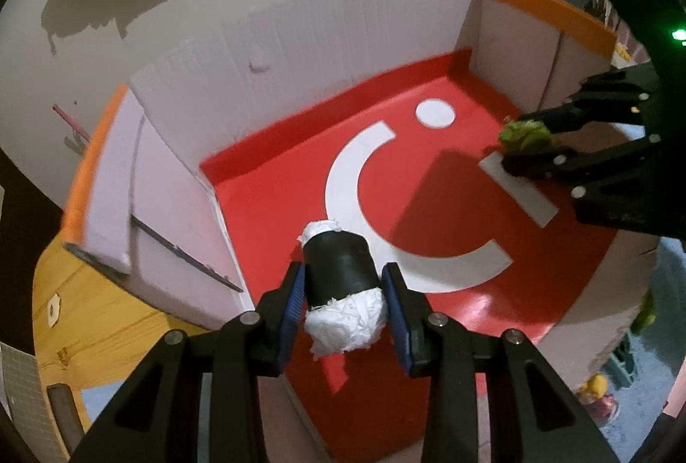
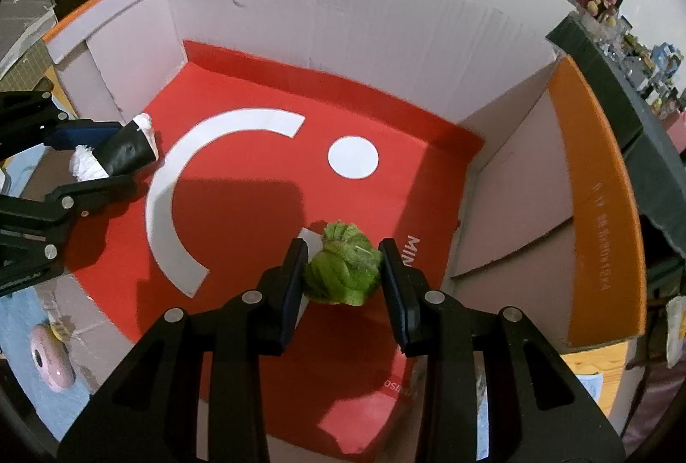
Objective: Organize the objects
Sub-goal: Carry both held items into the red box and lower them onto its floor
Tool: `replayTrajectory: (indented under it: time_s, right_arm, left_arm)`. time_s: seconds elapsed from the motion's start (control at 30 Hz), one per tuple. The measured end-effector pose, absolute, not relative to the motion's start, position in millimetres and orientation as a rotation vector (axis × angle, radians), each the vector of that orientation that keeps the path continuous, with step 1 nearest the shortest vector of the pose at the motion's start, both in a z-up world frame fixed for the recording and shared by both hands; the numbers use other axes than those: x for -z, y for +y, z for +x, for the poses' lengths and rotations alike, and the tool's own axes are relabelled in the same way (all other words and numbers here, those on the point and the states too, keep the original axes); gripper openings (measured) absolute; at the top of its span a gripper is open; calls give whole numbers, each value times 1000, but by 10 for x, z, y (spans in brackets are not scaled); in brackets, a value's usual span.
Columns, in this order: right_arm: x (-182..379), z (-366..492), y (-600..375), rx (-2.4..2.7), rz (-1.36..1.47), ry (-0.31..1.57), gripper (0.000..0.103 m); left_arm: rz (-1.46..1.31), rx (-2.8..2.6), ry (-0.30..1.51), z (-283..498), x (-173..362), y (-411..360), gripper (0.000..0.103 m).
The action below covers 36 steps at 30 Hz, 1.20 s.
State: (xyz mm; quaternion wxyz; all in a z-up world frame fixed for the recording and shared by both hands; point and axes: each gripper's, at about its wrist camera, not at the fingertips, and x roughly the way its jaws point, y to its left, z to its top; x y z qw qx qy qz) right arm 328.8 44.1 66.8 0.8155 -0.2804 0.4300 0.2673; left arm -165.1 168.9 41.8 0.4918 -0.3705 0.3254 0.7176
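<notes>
Cardboard box (image 1: 300, 47) with a red floor and white shapes filled the left wrist view. The left gripper (image 1: 343, 302) was clamped on a black roll (image 1: 338, 263) with crumpled white paper at both ends, held above the red floor. Its lower end hid a part of the floor. At the right edge the right gripper (image 1: 529, 148) reached in, closed on a green bundle (image 1: 525, 135), which was small there and half covered by the fingers. A wooden counter (image 1: 85, 291) showed at the left, cut off by the frame.

From the right wrist view, the right gripper (image 2: 343, 268) held the green bundle (image 2: 343, 270) between its pads over the red floor near the box (image 2: 386, 13) corner. White print beside it was partly hidden. The left gripper (image 2: 111, 163) came in from the left with the black roll (image 2: 126, 154); its body was cut off.
</notes>
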Motion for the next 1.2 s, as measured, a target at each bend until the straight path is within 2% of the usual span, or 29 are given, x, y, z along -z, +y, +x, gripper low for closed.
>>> replayTrajectory:
  time_s: [0.83,1.2]
  right_arm:
    - [-577,3251,392,-578,-594,936,33]
    - [-650,3159,461,-586,-590,948,37]
  left_arm:
    - [-903,-1707,787,-1736,-453,1570,39]
    - [-891,-1701,787,-1704,-433,1599,45]
